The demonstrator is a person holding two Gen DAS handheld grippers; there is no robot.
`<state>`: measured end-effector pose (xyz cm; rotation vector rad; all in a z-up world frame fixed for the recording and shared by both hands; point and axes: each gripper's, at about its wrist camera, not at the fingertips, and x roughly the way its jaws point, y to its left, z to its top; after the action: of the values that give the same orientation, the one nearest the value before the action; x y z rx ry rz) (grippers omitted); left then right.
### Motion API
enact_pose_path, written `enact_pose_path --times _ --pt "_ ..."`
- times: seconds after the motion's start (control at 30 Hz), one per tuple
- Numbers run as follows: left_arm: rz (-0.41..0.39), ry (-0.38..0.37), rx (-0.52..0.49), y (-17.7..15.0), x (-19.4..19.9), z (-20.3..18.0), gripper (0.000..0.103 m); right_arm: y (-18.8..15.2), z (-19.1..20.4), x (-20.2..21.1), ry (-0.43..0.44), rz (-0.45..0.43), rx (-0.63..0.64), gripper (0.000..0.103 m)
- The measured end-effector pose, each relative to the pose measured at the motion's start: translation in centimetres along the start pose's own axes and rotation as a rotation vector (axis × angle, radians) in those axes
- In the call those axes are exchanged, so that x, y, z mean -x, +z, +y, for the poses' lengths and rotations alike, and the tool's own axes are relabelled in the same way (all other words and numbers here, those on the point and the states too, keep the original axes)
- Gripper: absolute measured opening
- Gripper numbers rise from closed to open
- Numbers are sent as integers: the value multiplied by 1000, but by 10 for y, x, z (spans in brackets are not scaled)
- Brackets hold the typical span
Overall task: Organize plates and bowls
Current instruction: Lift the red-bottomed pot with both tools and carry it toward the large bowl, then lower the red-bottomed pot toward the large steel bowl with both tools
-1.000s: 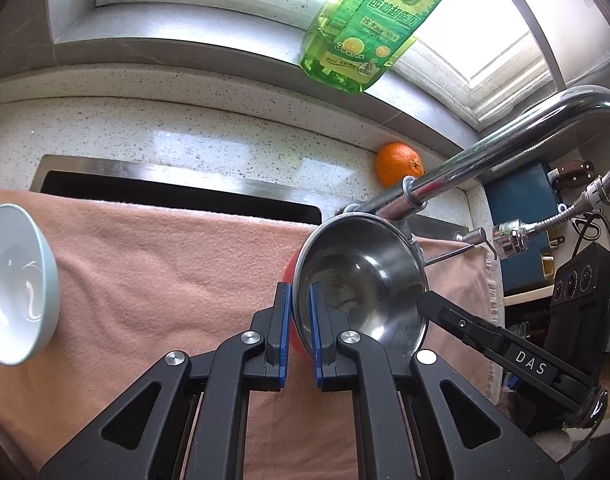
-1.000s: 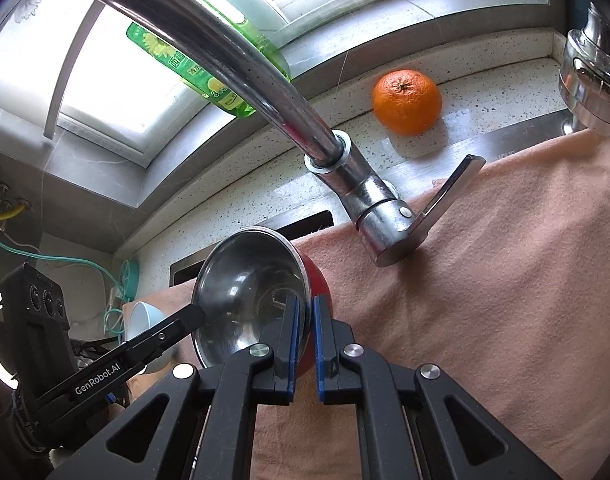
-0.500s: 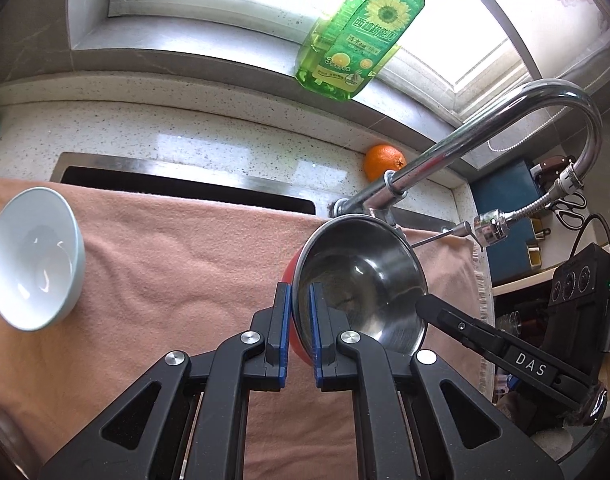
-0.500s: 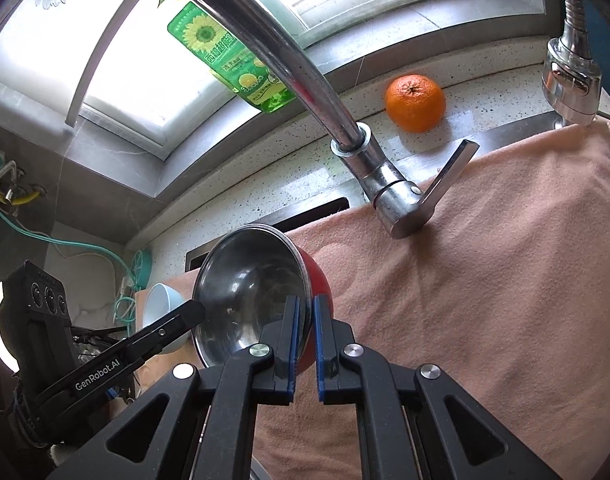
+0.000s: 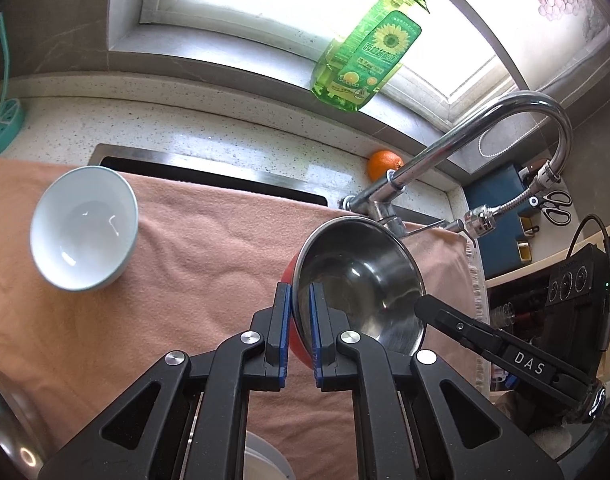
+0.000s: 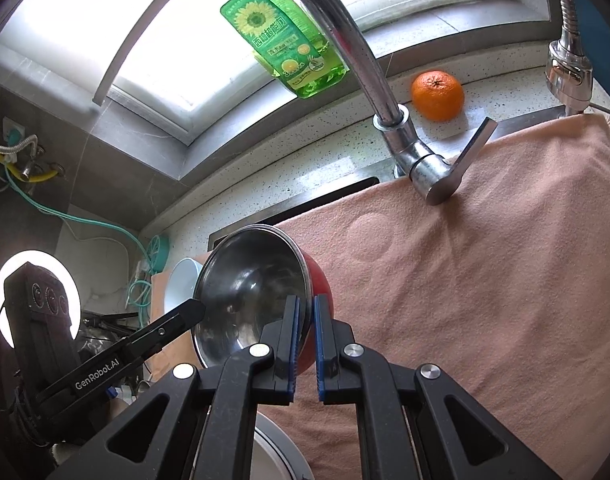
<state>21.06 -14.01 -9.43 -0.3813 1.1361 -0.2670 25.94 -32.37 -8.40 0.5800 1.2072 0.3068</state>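
- I hold one steel bowl (image 5: 359, 280) with a red outside between my two grippers, lifted off the pink towel (image 5: 209, 264) that covers the sink area.
- My left gripper (image 5: 301, 328) is closed almost fully, and its blue pads pinch the near left part of the bowl rim, one pad inside and one on the red outside.
- My right gripper (image 6: 305, 336) is closed in the same way on the near right part of the rim of the same bowl (image 6: 253, 288); in the left wrist view I see one black finger (image 5: 457, 324) of it reaching over the rim.
- The bowl is tilted, its open side turned up and toward me, and it hangs between the two grippers, so neither hand is nearer than the other.
- The light blue bowl (image 5: 85, 228) stands upright on the towel, to the left of the steel bowl and well apart from it, nearer to my left hand.
- I judge that the coming move depends on this relation: the steel bowl must travel left across the towel to reach the blue bowl, probably to nest with it.
- The faucet (image 6: 389, 120) is far and to the right, beside an orange (image 6: 437, 96).
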Motion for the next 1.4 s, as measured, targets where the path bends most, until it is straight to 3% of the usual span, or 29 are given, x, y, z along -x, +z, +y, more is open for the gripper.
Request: enact_pose_path --times 0.8,1.4 --pt "-58 -5 48 -38 60 45 7 -54 62 7 20 21 73 7" --pt "-110 21 122 -63 107 106 7 -93 123 -18 50 78 152 7"
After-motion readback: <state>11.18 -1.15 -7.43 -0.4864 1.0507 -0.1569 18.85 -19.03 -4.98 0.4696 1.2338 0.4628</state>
